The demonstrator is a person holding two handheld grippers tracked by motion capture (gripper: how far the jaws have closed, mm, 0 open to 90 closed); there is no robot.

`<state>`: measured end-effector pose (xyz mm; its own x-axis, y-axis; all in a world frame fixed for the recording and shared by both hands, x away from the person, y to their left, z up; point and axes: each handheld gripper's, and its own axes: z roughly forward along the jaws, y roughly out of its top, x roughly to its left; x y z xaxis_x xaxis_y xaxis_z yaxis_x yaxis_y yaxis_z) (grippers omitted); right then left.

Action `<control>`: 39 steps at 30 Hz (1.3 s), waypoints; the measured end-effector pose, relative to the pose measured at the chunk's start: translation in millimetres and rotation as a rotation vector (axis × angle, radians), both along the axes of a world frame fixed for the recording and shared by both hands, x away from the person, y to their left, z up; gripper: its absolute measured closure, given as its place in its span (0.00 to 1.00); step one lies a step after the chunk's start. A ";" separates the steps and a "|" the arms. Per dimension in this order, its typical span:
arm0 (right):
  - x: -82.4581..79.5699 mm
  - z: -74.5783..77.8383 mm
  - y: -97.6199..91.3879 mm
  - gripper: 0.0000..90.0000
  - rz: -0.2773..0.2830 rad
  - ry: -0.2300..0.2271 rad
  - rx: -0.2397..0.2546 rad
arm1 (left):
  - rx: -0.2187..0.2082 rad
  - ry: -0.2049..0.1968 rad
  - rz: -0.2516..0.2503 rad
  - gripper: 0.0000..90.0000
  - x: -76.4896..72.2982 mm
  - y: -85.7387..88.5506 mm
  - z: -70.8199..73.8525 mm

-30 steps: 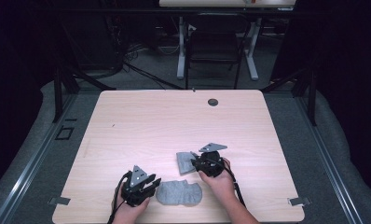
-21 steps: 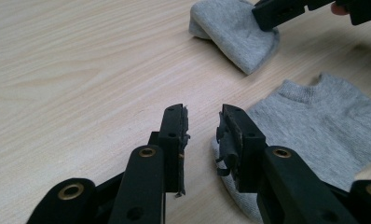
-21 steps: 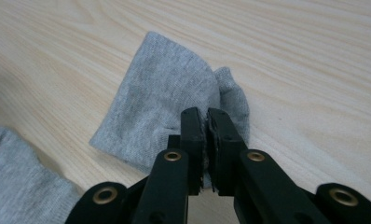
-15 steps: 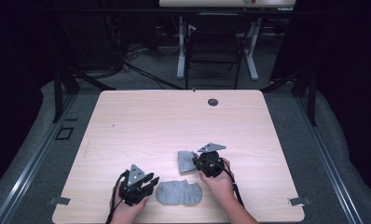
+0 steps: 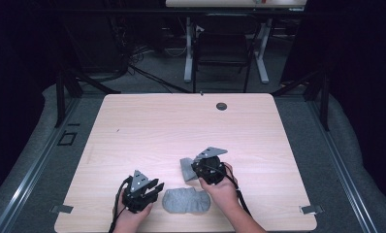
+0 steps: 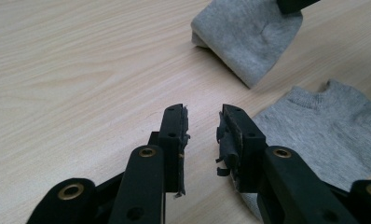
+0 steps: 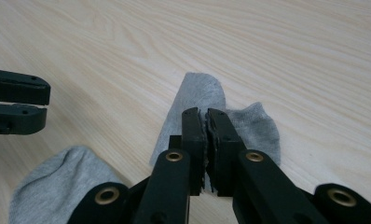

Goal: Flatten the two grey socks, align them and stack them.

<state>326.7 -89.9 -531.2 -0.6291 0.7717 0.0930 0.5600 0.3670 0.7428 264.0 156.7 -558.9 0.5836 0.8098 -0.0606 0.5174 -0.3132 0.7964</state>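
Note:
Two grey socks are on the wooden table point(image 5: 147, 131). One sock point(image 5: 186, 200) point(image 6: 328, 135) point(image 7: 58, 182) lies flat near the front edge. My right gripper point(image 5: 197, 169) point(image 7: 205, 114) is shut on the other sock point(image 5: 186, 167) point(image 7: 200, 91) point(image 6: 249, 37); its jaws have just been closing with the cloth between them, and the sock hangs folded from the tips, its lower end on the table. My left gripper point(image 5: 154, 187) point(image 6: 203, 116) rests open just left of the flat sock, with nothing between its jaws. It shows in the right gripper view as the left gripper point(image 7: 16, 100).
A round cable hole point(image 5: 221, 106) sits near the table's far edge. Beyond the table stand a dark chair point(image 5: 222, 48) and white desk legs point(image 5: 187, 48). Metal brackets point(image 5: 311, 209) mark the front corners. Bare wood stretches across the middle and back.
My right hand has risen a little, lifting the sock's edge with it. The left gripper and the flat sock have stayed where they were.

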 end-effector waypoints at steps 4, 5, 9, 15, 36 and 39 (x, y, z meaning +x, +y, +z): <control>-1.6 -4.4 11.8 0.95 0.029 0.015 0.006 | 0.004 0.001 -0.001 0.78 0.2 -0.8 -1.2; -2.0 -6.3 14.5 0.95 0.031 0.018 0.014 | 0.004 0.001 -0.001 0.78 0.2 -0.8 -1.2; -2.4 -10.5 20.3 0.94 0.055 0.029 0.012 | 0.006 0.005 0.001 0.78 0.5 -0.4 -1.3; -0.7 -22.1 23.6 0.87 0.080 0.089 0.025 | 0.004 0.005 0.002 0.78 1.1 0.1 -1.8; 20.1 -34.9 -0.7 0.82 -0.005 0.047 -0.001 | 0.019 0.003 -0.021 0.78 2.3 -10.5 -4.5; 21.6 -38.2 0.8 0.87 -0.006 0.054 -0.028 | 0.022 0.002 -0.024 0.78 2.5 -10.7 -4.1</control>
<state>348.3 -89.1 -569.4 -0.6191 0.7782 0.1051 0.6010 0.3834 0.7013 266.5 145.9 -562.9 0.6028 0.7967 -0.0442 0.5108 -0.3427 0.7885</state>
